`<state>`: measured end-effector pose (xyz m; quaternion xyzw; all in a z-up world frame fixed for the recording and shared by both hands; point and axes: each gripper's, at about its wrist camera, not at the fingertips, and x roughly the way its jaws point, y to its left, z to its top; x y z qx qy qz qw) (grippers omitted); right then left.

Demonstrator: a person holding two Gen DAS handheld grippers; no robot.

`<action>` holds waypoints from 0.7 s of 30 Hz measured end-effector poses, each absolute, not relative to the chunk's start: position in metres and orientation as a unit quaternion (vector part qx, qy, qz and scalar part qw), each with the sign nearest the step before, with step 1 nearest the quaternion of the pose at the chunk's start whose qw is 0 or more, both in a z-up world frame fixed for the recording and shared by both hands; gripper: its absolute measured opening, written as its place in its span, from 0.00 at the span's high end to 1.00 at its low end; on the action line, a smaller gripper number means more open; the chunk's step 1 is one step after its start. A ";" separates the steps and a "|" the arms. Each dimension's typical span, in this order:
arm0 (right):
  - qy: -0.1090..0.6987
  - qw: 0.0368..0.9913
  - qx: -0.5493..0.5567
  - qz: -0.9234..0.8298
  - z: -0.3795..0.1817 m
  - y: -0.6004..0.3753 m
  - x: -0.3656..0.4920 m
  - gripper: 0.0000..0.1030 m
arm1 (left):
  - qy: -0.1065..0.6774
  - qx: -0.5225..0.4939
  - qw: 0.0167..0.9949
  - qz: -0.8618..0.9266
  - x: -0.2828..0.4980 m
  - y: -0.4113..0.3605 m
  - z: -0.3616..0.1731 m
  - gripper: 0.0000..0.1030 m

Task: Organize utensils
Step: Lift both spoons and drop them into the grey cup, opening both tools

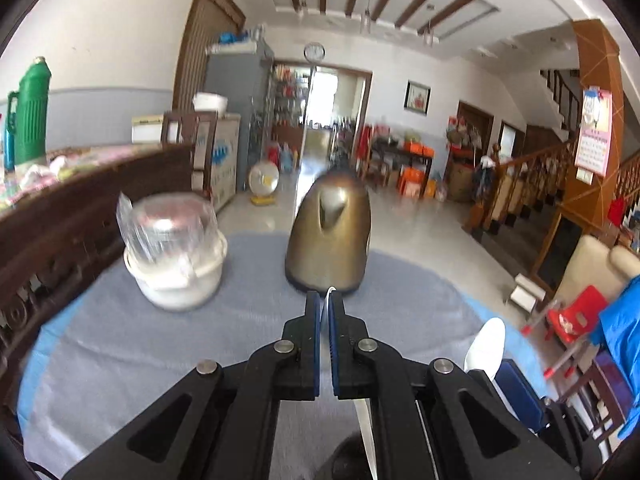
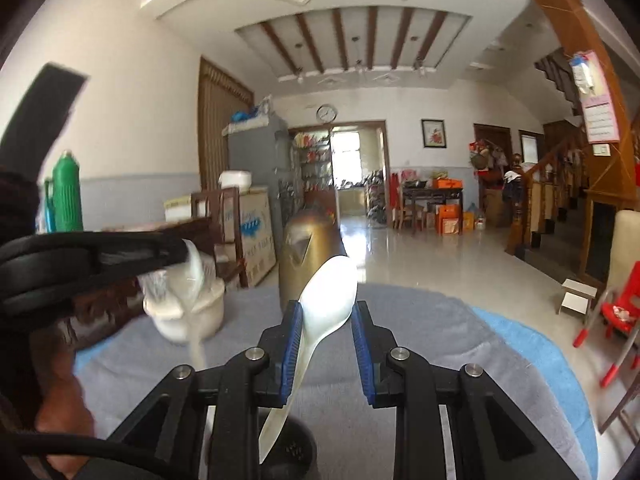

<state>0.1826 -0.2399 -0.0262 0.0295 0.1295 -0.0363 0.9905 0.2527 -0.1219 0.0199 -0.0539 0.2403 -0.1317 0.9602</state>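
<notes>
My left tongs (image 1: 325, 300) pinch a thin white spoon (image 1: 330, 294); the bronze kettle (image 1: 330, 236) stands at twelve o'clock, a white lidded pot (image 1: 176, 256) at ten.

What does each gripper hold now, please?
Left gripper: closed on a thin white spoon, seen edge-on.
Right gripper: closed on a white soup spoon, bowl end forward.

Glossy tiled floor (image 2: 420, 256), white walls, wall clock (image 1: 314, 52), wooden staircase (image 1: 532, 176).

Jar (image 1: 170, 232) blurred; spoon handle (image 2: 272, 432) partly hidden.
</notes>
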 end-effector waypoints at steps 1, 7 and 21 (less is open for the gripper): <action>0.138 0.990 0.027 -0.029 -0.030 -0.241 0.182 0.74 | 0.247 -0.051 0.958 -0.134 0.253 -0.121 0.012 0.96; 0.184 0.982 0.050 -0.001 -0.044 -0.261 0.168 0.72 | 0.296 -0.053 0.942 -0.151 0.244 -0.114 -0.015 0.96; 0.218 0.952 0.213 -0.028 -0.052 -0.335 0.085 0.69 | 0.321 -0.089 0.934 -0.128 0.161 -0.045 -0.033 0.59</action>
